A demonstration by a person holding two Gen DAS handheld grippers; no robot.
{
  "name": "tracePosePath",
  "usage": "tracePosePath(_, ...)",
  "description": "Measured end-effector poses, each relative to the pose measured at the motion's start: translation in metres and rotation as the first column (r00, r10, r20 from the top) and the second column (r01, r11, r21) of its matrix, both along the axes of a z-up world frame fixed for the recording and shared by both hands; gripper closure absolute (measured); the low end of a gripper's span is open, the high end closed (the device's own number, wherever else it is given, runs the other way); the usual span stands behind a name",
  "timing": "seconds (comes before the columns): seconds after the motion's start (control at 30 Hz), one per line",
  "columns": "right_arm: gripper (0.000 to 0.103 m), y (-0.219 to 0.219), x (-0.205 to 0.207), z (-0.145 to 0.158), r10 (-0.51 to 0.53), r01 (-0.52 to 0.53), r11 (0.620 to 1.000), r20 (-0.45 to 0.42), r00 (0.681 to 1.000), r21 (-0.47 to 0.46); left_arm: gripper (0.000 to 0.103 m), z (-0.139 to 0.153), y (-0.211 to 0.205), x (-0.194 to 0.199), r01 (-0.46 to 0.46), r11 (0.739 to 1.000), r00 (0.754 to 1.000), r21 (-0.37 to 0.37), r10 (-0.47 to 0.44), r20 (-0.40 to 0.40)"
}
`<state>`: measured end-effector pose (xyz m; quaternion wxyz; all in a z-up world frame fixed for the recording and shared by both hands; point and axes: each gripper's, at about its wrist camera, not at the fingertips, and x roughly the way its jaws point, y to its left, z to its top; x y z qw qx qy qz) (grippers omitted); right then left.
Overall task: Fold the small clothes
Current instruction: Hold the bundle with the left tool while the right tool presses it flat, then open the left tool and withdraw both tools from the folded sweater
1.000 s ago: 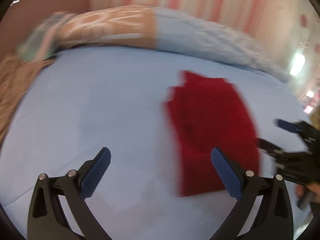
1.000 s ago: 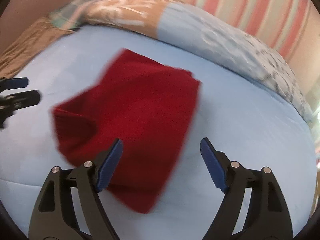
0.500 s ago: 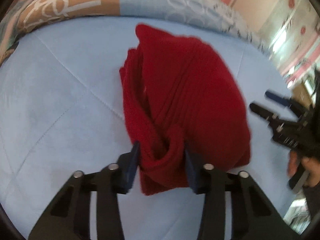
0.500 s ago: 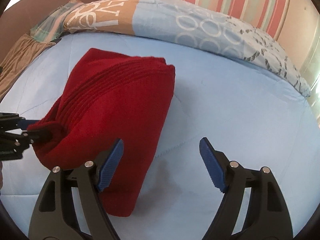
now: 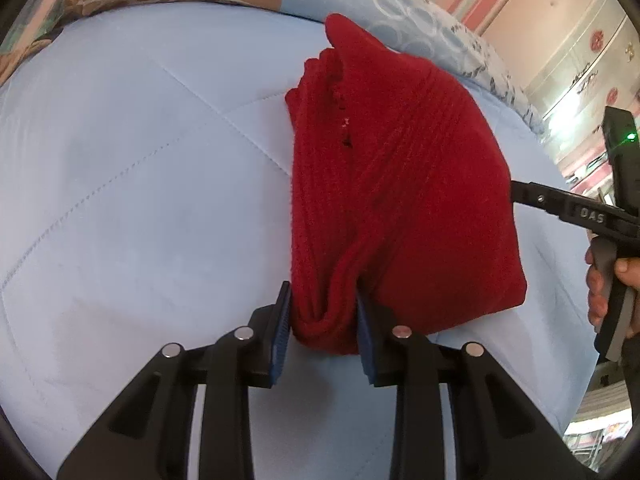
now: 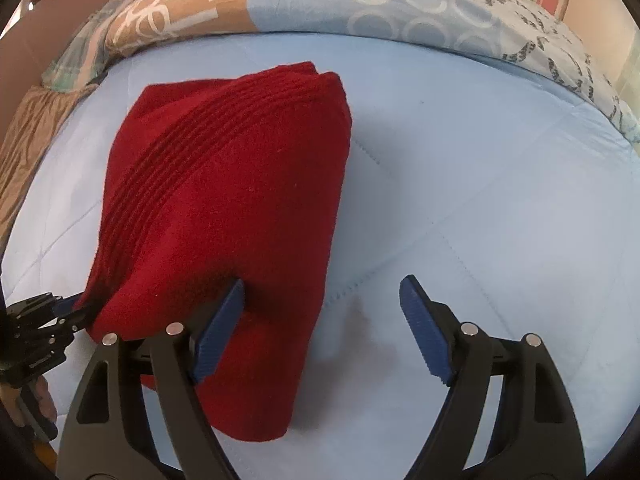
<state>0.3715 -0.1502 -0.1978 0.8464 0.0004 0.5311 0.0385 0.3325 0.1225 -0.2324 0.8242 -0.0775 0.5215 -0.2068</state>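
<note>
A red knitted garment (image 5: 400, 180) lies folded on the light blue bed cover (image 5: 140, 200). My left gripper (image 5: 322, 316) is shut on its bunched near-left corner, both blue pads pressing the roll of knit. In the right wrist view the garment (image 6: 224, 184) rises in a hump toward that corner, where the left gripper (image 6: 72, 310) shows at the left edge. My right gripper (image 6: 322, 284) stands open over the garment's near right edge. Its left fingertip (image 6: 234, 296) touches the knit and the right one hangs over bare cover. A black finger (image 5: 560, 206) of it runs behind the garment.
A patterned duvet (image 6: 400, 12) is heaped along the back of the bed. A brown striped cloth (image 6: 28, 140) lies at the left edge. A hand (image 5: 604, 280) holds the right gripper's handle. Bare blue cover spreads to the right (image 6: 500, 200).
My left gripper came down from wide open and shut on the garment's near corner, bunching it. The right gripper moved in over the garment's other edge and stayed open.
</note>
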Motion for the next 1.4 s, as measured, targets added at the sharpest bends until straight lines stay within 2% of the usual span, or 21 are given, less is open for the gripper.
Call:
tracePosePath(0.1,0.025,0.003,-0.001,0.005,0.015,-0.015,1.0,0.0,1.0,-0.025,0.07,0.002,-0.002,-0.002,0.002,1.0,1.0,0.021,-0.002,0.014)
tracePosePath(0.2,0.027,0.018,0.001,0.035,0.067,-0.062,0.996,0.076,0.995,-0.061,0.07,0.011,-0.016,-0.003,0.04,0.994,0.998,0.101,-0.045,0.047)
tracePosePath(0.27,0.026,0.029,0.012,0.048,0.094,-0.091,0.995,0.105,0.99,-0.033,0.07,0.01,-0.019,-0.002,0.047,0.991,0.997,0.124,-0.054,0.048)
tracePosePath(0.4,0.026,0.067,0.053,0.057,0.188,-0.198,0.978,0.141,0.972,0.061,0.07,0.009,-0.012,0.002,0.03,0.996,0.999,0.087,-0.032,0.022)
tracePosePath(0.53,0.027,0.098,0.089,0.045,0.221,-0.229,0.973,0.161,0.962,0.034,0.07,0.01,-0.013,0.002,0.033,0.996,0.999,0.082,-0.035,0.029)
tracePosePath(0.67,0.032,0.107,0.124,0.015,0.183,-0.184,0.983,0.083,0.98,0.005,0.07,0.008,-0.006,-0.001,0.035,0.998,0.999,0.053,-0.037,0.038)
tracePosePath(0.77,0.032,0.112,0.14,-0.008,0.167,-0.167,0.986,0.026,0.986,-0.008,0.065,0.006,-0.004,-0.004,0.045,0.998,0.996,0.052,-0.048,0.069)
tracePosePath(0.83,0.032,0.117,0.147,-0.018,0.159,-0.159,0.987,0.011,0.987,-0.024,0.059,0.004,0.0,-0.009,0.058,0.996,0.992,0.069,-0.065,0.106)
tracePosePath(1.0,0.027,0.115,0.155,-0.033,0.146,-0.146,0.989,-0.012,0.989,-0.026,0.051,0.002,0.012,-0.016,0.07,0.995,0.988,0.07,-0.079,0.136)
tracePosePath(1.07,0.027,0.113,0.156,-0.034,0.146,-0.146,0.989,-0.008,0.989,-0.021,0.049,0.001,0.009,-0.014,0.078,0.994,0.986,0.075,-0.088,0.141)
tracePosePath(1.17,0.026,0.112,0.152,-0.034,0.149,-0.149,0.989,0.01,0.989,-0.016,0.039,0.002,0.0,-0.006,0.077,0.993,0.984,0.09,-0.091,0.153)
tracePosePath(1.23,0.026,0.113,0.15,-0.034,0.15,-0.15,0.989,0.023,0.988,-0.011,0.029,0.0,0.003,-0.004,0.062,0.993,0.985,0.098,-0.076,0.154)
tracePosePath(1.37,0.027,0.108,0.144,-0.024,0.156,-0.158,0.987,0.063,0.986,0.02,0.02,0.002,-0.004,0.0,0.052,0.988,0.986,0.142,-0.074,0.152)
tracePosePath(1.4,0.026,0.105,0.139,-0.019,0.16,-0.163,0.986,0.082,0.984,0.036,0.016,0.003,-0.005,0.0,0.048,0.987,0.985,0.156,-0.073,0.156)
